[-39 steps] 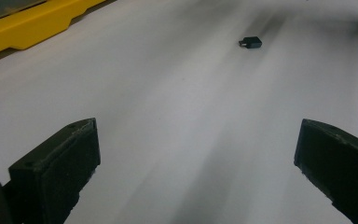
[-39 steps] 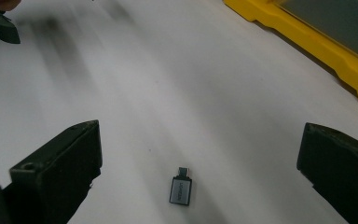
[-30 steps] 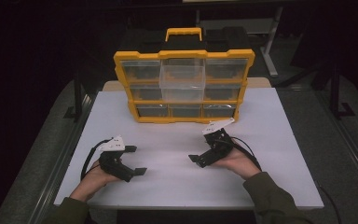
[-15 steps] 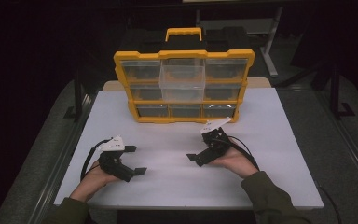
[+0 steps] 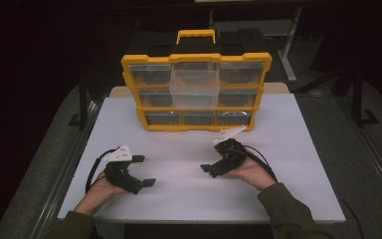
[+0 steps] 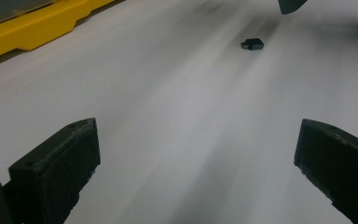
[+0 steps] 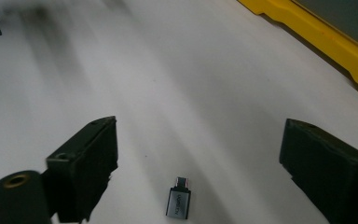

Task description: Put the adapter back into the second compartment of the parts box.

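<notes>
I hold a two-jaw gripper in each hand over a white table (image 5: 179, 199). My right gripper (image 7: 196, 163) points at a small adapter (image 7: 179, 203) lying flat on the table, between its two black jaws but touching neither. The adapter is a short, boxy plug: a grey metallic body with faint lettering too small to read, and a narrower dark connector tip at the end facing away from me. My right jaws stand apart and have just been closing in a little, with the adapter in the gap and nothing gripped.

From my left gripper (image 6: 191, 154), whose jaws are spread wide over bare table, the same adapter (image 6: 252, 44) shows as a tiny dark block well off across the white surface.

Seen from above, my left gripper (image 5: 142, 172) and right gripper (image 5: 211, 167) rest low on the near half of the table. Behind them stands a yellow organiser case (image 5: 129, 64) with clear drawers and a yellow handle on top
</notes>
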`<state>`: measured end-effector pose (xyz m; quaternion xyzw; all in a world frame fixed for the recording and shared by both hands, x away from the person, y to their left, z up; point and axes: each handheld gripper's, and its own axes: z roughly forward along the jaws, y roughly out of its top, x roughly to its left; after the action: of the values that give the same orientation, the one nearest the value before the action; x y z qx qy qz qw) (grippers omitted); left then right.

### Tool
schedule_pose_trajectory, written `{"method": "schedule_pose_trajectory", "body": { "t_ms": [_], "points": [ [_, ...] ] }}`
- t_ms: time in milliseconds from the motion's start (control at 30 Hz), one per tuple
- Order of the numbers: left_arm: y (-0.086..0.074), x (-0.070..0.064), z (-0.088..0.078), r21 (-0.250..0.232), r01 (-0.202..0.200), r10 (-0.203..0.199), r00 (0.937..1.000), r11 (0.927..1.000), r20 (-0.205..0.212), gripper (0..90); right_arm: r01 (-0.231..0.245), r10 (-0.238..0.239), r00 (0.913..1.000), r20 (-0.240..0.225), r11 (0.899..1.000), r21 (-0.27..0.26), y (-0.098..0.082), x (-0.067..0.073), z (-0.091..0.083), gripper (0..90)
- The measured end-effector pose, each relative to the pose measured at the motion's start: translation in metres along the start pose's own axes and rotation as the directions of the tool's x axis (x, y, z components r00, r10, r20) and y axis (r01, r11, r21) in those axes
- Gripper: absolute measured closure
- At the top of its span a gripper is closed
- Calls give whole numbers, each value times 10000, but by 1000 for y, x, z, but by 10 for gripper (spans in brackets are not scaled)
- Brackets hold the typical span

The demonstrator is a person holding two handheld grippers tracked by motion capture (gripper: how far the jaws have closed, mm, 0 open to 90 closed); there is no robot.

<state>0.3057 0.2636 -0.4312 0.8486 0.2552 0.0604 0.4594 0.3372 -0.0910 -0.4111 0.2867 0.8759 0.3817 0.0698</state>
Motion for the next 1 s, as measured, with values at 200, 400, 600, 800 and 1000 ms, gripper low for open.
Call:
{"method": "schedule_pose_trajectory", "body": {
  "t_ms": [200,400,600,800,1000],
  "points": [
    [-1,0,-1,-37,67,-67,10000,10000,-4,0,37,-36,10000,-29,9998,178,-1,2,0,173],
    [-1,0,-1,-59,97,-97,10000,9999,-7,0,117,-115,9999,-81,9996,252,-1,3,0,241],
    [-1,-1,-1,-51,98,-98,10000,9999,9,0,155,-147,9997,-200,9991,386,-3,3,0,315],
    [-1,-1,-1,-48,88,-88,10000,9999,15,0,174,-159,9995,-258,9980,605,-5,3,2,375],
    [-1,-1,-1,-46,90,-90,10000,9999,15,0,196,-173,9995,-269,9957,904,-6,4,4,434]
  ]
}}
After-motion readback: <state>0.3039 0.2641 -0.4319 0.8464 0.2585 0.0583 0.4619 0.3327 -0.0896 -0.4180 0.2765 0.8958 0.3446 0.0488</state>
